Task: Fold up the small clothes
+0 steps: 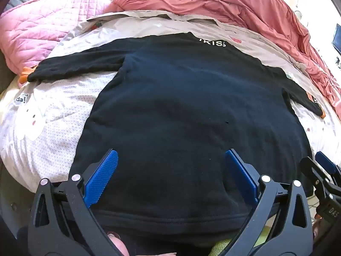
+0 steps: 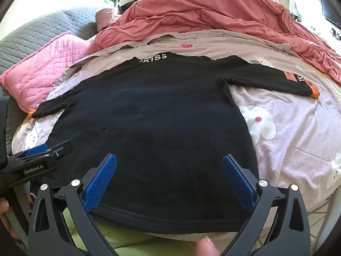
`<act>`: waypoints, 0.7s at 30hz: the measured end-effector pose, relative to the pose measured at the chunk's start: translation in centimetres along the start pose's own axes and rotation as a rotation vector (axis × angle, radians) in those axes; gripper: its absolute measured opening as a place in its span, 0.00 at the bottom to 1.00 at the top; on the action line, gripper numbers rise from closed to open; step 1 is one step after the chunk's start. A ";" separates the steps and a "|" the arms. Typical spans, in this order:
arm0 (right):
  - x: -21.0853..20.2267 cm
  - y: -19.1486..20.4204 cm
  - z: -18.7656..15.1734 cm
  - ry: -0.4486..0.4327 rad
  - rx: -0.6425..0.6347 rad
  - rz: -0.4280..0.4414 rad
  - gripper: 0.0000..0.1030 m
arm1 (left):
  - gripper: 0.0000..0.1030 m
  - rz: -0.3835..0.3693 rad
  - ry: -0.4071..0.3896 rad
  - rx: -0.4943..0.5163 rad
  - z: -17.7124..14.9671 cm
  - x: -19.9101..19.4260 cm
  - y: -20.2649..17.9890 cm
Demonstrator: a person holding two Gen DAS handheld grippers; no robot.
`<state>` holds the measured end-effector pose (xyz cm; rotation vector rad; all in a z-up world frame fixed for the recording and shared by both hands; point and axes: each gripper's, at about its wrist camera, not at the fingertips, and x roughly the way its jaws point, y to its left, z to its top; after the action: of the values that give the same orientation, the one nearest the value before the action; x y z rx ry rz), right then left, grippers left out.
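Note:
A black long-sleeved top (image 1: 181,98) with white "IKISS" lettering at the neck and orange cuffs lies flat on the bed, hem toward me, sleeves spread out to both sides. It also shows in the right wrist view (image 2: 153,123). My left gripper (image 1: 170,170) is open, its blue pads over the lower left part of the hem and holding nothing. My right gripper (image 2: 169,175) is open over the lower right part of the hem, also empty. Each gripper shows at the edge of the other's view.
The bed has a pale pink patterned sheet (image 2: 294,132) with white rabbit prints. A crumpled salmon-red blanket (image 2: 213,15) lies behind the top. A pink quilted pillow (image 2: 42,68) sits at the left. A green cloth (image 2: 119,241) lies at the near edge.

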<state>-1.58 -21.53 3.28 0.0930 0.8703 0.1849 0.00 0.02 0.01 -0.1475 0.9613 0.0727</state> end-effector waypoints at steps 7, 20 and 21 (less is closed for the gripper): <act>0.3 0.8 0.1 0.017 -0.040 -0.026 0.96 | 0.91 0.010 0.002 0.009 0.4 -0.4 -0.4; -0.1 0.9 0.2 0.004 -0.051 -0.025 0.96 | 0.91 0.021 -0.018 0.024 -0.2 -0.2 -0.6; 0.0 0.9 0.2 0.005 -0.051 -0.026 0.96 | 0.91 0.022 -0.018 0.024 -0.2 -0.2 -0.6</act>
<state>-1.55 -20.61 3.51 0.0333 0.8712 0.1832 -0.17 -0.57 0.13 -0.1140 0.9459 0.0829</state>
